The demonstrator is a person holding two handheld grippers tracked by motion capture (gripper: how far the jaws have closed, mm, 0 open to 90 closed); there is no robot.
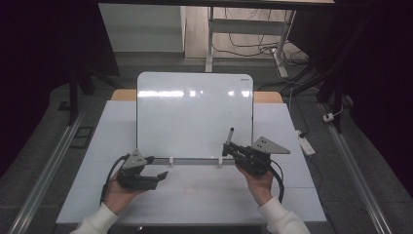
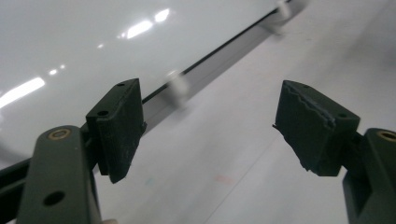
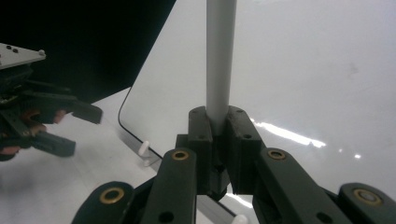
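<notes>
A blank whiteboard (image 1: 195, 114) leans back on the white table (image 1: 195, 195), held at its lower edge by small white clips (image 1: 171, 160). My right gripper (image 1: 227, 147) is shut on a grey marker (image 1: 229, 137) that points up in front of the board's lower right part. In the right gripper view the marker (image 3: 219, 56) rises straight from the closed jaws (image 3: 218, 126), with the whiteboard (image 3: 317, 70) behind it. My left gripper (image 1: 157, 166) sits open and holds nothing near the board's lower left edge. Its view shows its pads (image 2: 119, 126) wide apart over the table, near a clip (image 2: 177, 86).
The table's wooden far edge (image 1: 268, 96) shows behind the board. Beyond it are a white desk frame (image 1: 243, 29) and loose cables (image 1: 253, 48) on the floor. Rails (image 1: 44, 170) run along the floor on both sides. Bare tabletop lies between the two hands.
</notes>
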